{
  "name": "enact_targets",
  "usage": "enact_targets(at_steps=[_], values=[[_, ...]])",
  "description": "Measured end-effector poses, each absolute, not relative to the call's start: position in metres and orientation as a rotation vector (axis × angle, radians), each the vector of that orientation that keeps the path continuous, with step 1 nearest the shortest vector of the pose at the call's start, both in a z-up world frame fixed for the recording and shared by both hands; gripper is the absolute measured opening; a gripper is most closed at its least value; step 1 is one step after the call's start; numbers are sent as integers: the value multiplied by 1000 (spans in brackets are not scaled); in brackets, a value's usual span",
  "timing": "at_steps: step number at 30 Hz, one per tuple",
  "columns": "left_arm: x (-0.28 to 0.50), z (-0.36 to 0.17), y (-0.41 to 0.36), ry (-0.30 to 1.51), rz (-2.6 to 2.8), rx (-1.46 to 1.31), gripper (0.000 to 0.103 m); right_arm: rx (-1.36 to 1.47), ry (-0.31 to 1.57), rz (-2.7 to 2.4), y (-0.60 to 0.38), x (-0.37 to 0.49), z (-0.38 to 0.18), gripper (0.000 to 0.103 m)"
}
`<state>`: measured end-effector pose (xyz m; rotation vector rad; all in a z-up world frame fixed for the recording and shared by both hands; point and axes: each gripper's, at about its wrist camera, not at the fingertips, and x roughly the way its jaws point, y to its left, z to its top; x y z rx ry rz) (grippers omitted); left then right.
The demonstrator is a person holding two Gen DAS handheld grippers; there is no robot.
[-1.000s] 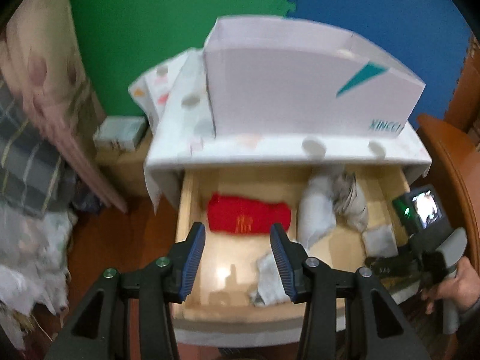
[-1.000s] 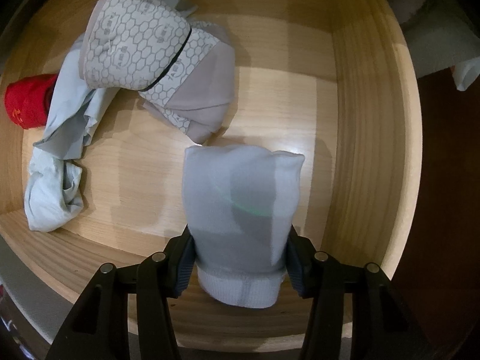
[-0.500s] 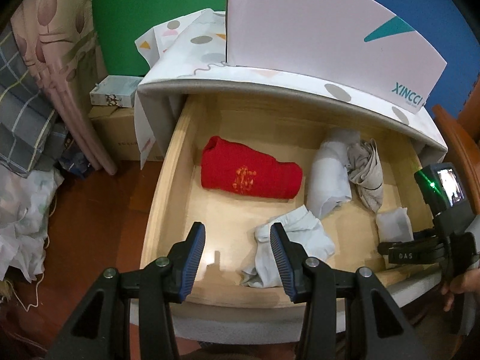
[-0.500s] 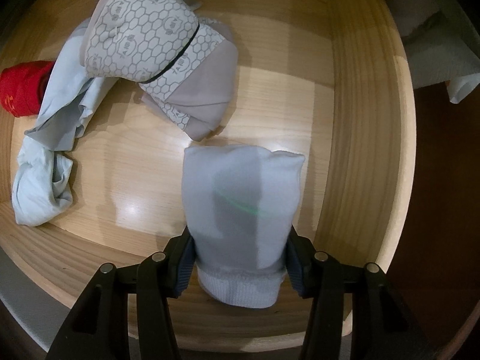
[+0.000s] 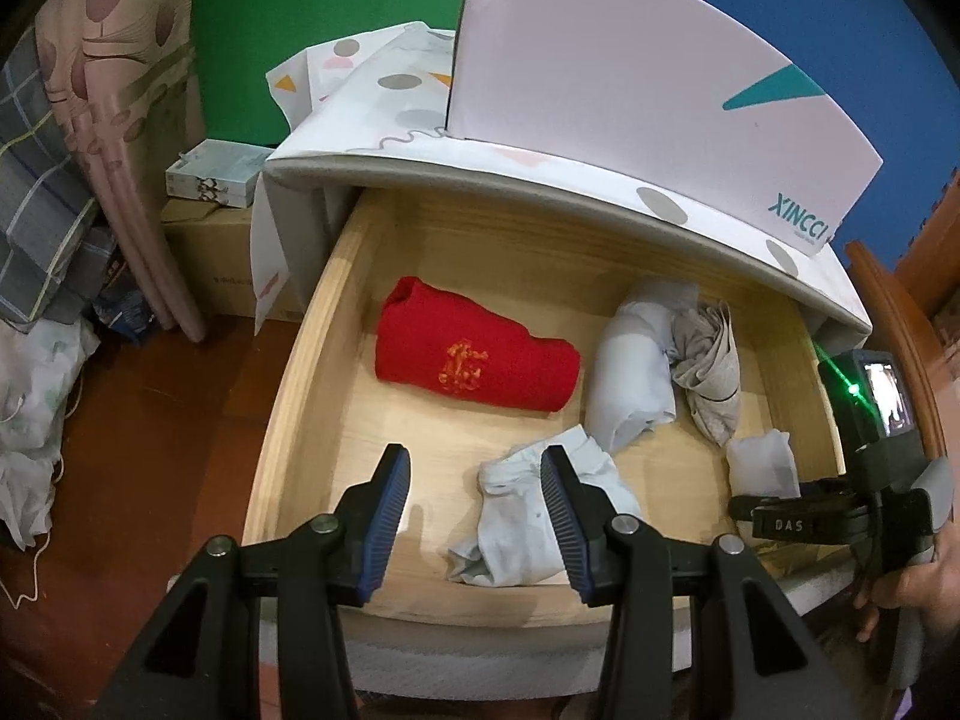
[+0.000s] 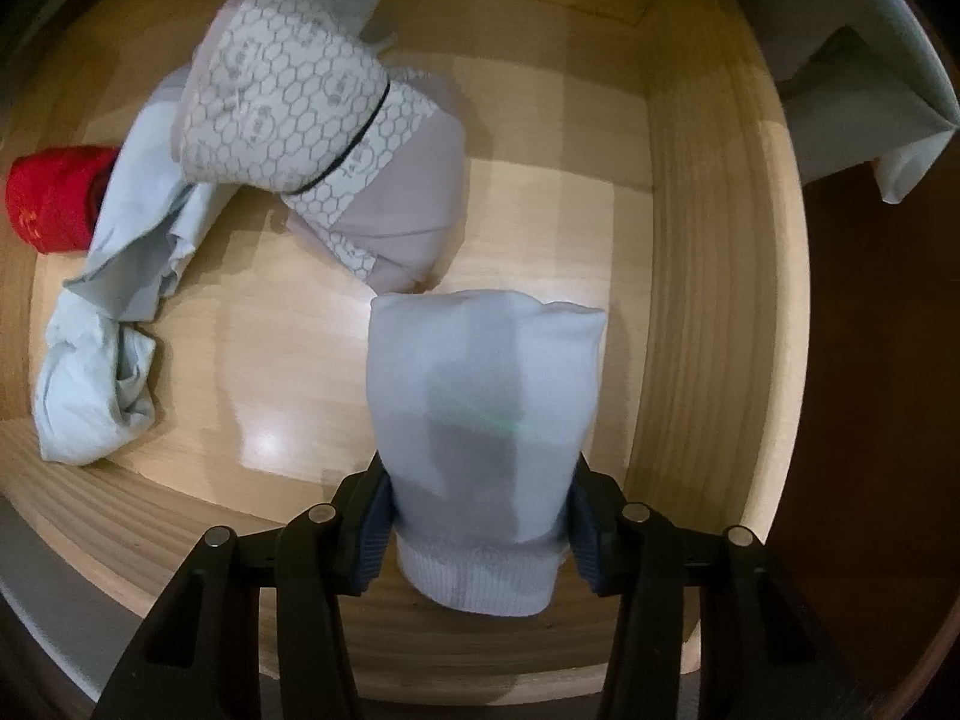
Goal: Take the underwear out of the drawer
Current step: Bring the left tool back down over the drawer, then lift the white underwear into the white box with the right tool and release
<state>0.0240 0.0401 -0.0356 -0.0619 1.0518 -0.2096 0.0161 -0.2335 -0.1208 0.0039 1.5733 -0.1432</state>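
I am closing the right hand-held gripper [image 6: 474,540] on the folded white underwear [image 6: 486,420]; its jaws have just been narrowing, and the pads are pressing the waistband end. The garment is lying on the drawer [image 5: 312,396] floor at 4 o'clock, near the right wall. Next, I judge, comes a straight lift clearing the front rim. The left hand-held gripper [image 5: 474,516] is hovering open and empty above the front rim, with bare floor at 8 o'clock.
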Motion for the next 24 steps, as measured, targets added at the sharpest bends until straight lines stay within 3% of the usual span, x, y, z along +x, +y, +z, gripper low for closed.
enact_targets(at_steps=[24], values=[[30, -42, 47, 1054, -206, -64, 46, 53, 1434, -125, -239, 16, -81, 44]])
